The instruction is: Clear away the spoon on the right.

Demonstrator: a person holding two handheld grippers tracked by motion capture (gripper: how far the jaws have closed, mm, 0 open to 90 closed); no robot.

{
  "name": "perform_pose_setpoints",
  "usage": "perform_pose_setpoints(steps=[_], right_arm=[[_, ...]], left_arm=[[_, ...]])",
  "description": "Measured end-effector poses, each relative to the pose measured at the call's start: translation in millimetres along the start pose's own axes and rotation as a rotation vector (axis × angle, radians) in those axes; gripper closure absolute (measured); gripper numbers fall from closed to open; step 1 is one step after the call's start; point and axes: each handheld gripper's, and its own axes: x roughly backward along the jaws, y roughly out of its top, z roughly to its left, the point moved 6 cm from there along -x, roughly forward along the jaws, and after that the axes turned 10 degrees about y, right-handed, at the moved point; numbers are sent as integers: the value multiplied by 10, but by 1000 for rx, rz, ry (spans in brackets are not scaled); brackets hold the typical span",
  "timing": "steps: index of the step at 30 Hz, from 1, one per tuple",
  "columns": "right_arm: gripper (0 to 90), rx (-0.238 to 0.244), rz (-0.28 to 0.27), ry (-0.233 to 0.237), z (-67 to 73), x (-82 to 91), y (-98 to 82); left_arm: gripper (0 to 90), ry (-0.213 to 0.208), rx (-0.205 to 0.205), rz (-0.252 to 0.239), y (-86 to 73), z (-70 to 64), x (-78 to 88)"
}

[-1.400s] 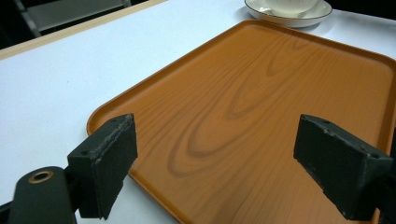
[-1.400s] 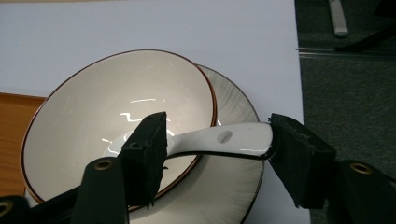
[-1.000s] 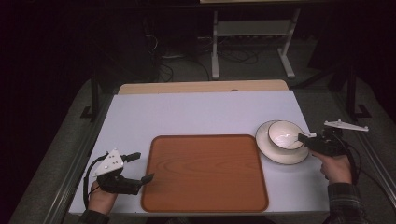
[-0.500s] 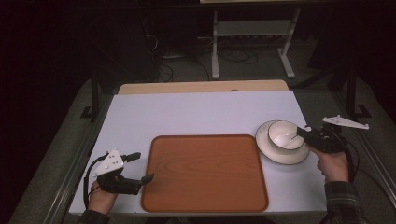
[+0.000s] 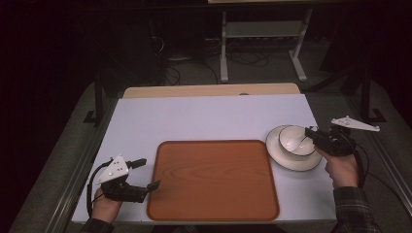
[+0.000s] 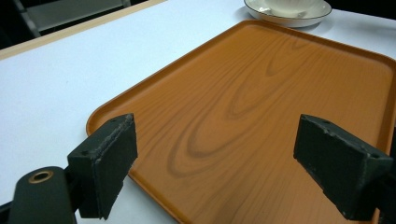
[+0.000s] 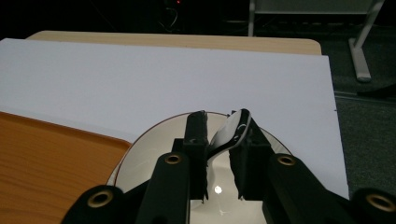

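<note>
Spoon (image 7: pixel 232 132) sits clamped between my right tongs (image 7: pixel 224 154), which have just been closing on it; it angles up from the white bowl (image 5: pixel 293 141) standing on its saucer (image 5: pixel 291 162), at the right side of the counter (image 5: pixel 209 116), just beside the wooden tray (image 5: pixel 214 179). My left tongs (image 6: pixel 224 172) stand wide apart with nothing between them, over the tray's near left corner.

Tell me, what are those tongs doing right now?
Right tongs have just closed on white spoon over bowl on saucer. Left tongs open, hovering at tray edge. Nothing blocking the tray.
</note>
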Motion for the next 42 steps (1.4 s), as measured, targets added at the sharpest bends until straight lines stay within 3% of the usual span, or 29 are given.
perform_pose_setpoints(steps=[11,30,42], right_arm=[[823,2,-30,30,13,16,46],[830,43,-49,25,30,112,158],[834,85,-94,47,179,277,338]], left_arm=[[129,1,0,0,0,1,1],[129,4,2,0,-4,4,8],[129,5,1,-1,-3,6,10]])
